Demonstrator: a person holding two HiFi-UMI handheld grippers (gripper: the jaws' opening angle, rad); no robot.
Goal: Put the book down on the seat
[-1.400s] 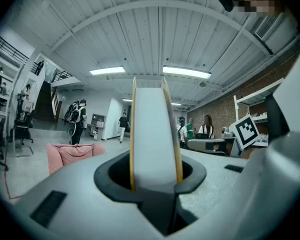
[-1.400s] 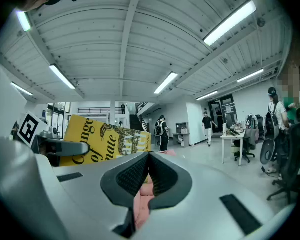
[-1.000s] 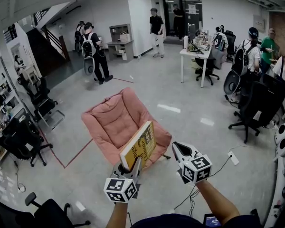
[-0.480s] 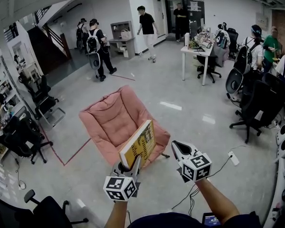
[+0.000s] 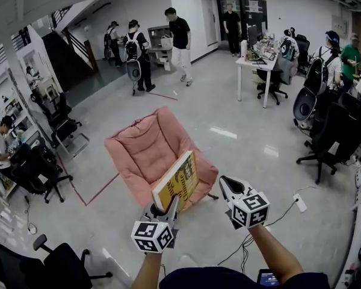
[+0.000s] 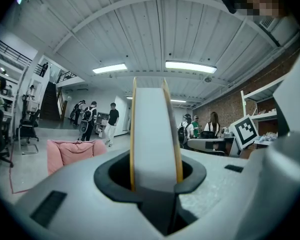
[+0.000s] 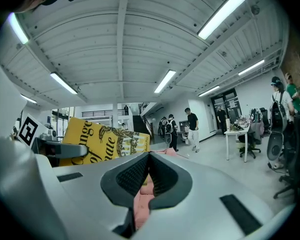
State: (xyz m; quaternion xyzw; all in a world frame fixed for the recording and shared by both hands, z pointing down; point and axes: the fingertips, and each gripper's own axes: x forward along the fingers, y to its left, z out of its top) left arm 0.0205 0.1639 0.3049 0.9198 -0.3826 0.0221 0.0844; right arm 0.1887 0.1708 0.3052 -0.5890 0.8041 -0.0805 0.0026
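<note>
The lower edge of the book (image 5: 177, 181) is hidden behind the left gripper (image 5: 162, 209). Only the left gripper view shows its page edge clamped between those jaws. The right gripper (image 5: 225, 185), jaws closed on nothing, sits just beside it. The book stands tilted, overlapping the near edge of the pink seat (image 5: 145, 149).

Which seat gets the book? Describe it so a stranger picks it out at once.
On the open grey floor in the middle of the office, just ahead of the book clamped in the left tool, stands a padded pink chair. It is the only pink, cushioned seat; the others are black office chairs.
</note>
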